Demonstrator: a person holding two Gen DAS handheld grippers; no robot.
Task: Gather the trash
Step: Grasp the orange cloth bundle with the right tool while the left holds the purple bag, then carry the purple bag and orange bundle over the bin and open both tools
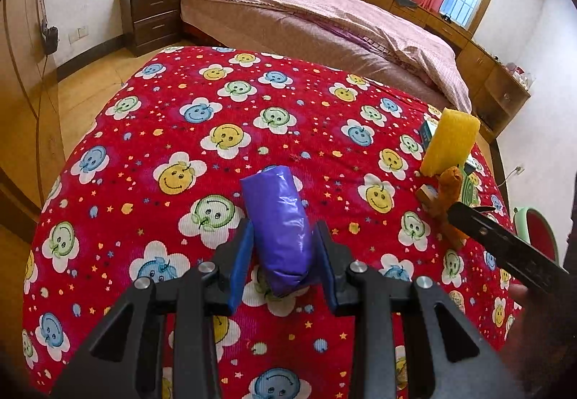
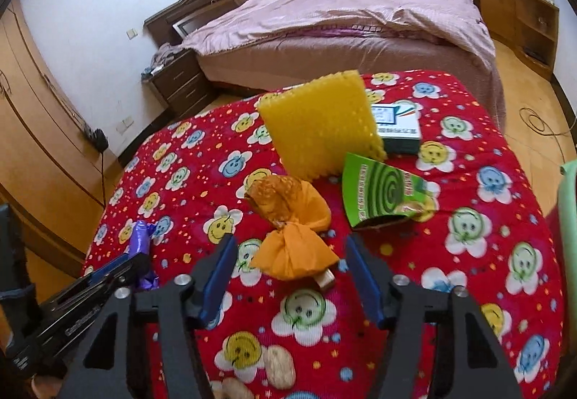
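A purple plastic packet (image 1: 279, 218) stands between the blue pads of my left gripper (image 1: 285, 229), which is shut on it just above the red smiley-flower cloth (image 1: 216, 117). In the right wrist view the same packet (image 2: 140, 236) shows at the lower left. A crumpled orange wrapper (image 2: 292, 218) lies on the cloth between the jaws of my right gripper (image 2: 290, 242), and the pads stand clear of it on both sides. Behind it rests a yellow foam net (image 2: 317, 125). One finger (image 1: 483, 229) of the right gripper reaches in beside the orange wrapper (image 1: 449, 189).
A torn green mosquito-coil box (image 2: 378, 189) and a white-and-green carton (image 2: 396, 125) lie behind and to the right. Biscuit pieces (image 2: 277, 366) sit near the front edge. A light green chair (image 2: 568, 189) is at the right. A pink-covered bed (image 2: 342, 23) stands beyond.
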